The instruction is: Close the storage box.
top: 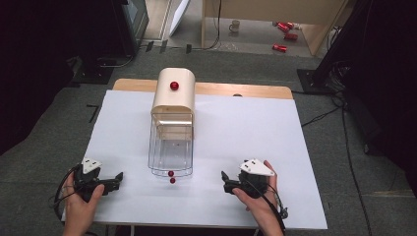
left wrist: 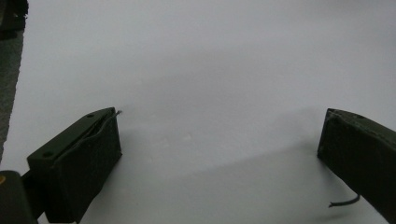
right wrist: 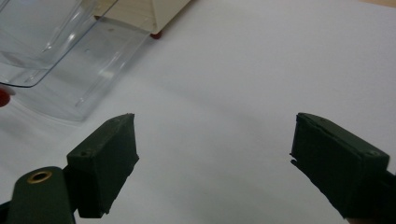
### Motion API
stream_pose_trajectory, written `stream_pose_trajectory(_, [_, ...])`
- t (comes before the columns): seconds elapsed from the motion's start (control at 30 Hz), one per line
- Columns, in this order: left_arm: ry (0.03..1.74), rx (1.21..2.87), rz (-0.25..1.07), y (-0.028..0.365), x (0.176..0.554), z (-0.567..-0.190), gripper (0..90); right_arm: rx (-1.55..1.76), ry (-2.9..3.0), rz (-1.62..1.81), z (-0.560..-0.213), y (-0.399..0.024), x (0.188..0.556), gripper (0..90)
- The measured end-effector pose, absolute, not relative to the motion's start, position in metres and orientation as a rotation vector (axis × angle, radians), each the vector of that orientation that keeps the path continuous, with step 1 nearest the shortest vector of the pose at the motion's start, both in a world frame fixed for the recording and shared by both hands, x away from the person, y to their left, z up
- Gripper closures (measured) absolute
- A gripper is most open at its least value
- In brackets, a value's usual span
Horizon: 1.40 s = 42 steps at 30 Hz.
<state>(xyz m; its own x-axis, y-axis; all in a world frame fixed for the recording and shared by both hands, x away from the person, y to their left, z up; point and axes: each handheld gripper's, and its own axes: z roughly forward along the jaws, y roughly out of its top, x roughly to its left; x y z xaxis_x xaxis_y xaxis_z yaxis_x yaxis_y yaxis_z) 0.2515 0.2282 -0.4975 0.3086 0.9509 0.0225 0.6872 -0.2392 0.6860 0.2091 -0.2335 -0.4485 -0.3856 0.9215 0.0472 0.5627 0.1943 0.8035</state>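
Observation:
A cream box [top: 173,101] with a red knob [top: 174,85] on its top stands at the back middle of the white table [top: 246,128]. Clear plastic drawers [top: 170,147] are pulled out of its front toward me, with small red knobs [top: 170,173] at their near end. My left gripper [top: 118,180] rests low at the near left and points right, open [left wrist: 222,126] over bare table. To the right of the drawers, my right gripper [top: 224,182] points left at them, open [right wrist: 214,135] with nothing between its jaws. The clear drawers [right wrist: 70,46] lie ahead and left of it.
A strip of wooden tabletop [top: 236,90] shows behind the white sheet. Grey carpet surrounds the table. Beyond it are black stands [top: 324,69], a dark cabinet [top: 128,24], red cans [top: 280,47] and a mug [top: 235,25] on the floor.

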Motion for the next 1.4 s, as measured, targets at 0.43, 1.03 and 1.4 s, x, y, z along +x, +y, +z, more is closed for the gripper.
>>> stream_pose_trajectory(0.43, [1.447,2.010,0.600,0.228,0.252,-0.497,0.0,1.342,2.087,1.099,-0.451,-0.200,0.206,15.0])
stream_pose_trajectory(1.03, [1.446,2.012,0.600,0.228,0.251,-0.497,0.0,1.274,2.149,1.168,-0.455,-0.161,0.200,19.8])
stream_pose_trajectory(1.4, [1.446,2.011,0.600,0.228,0.251,-0.497,0.0,1.230,2.165,1.238,-0.458,-0.136,0.192,35.1])
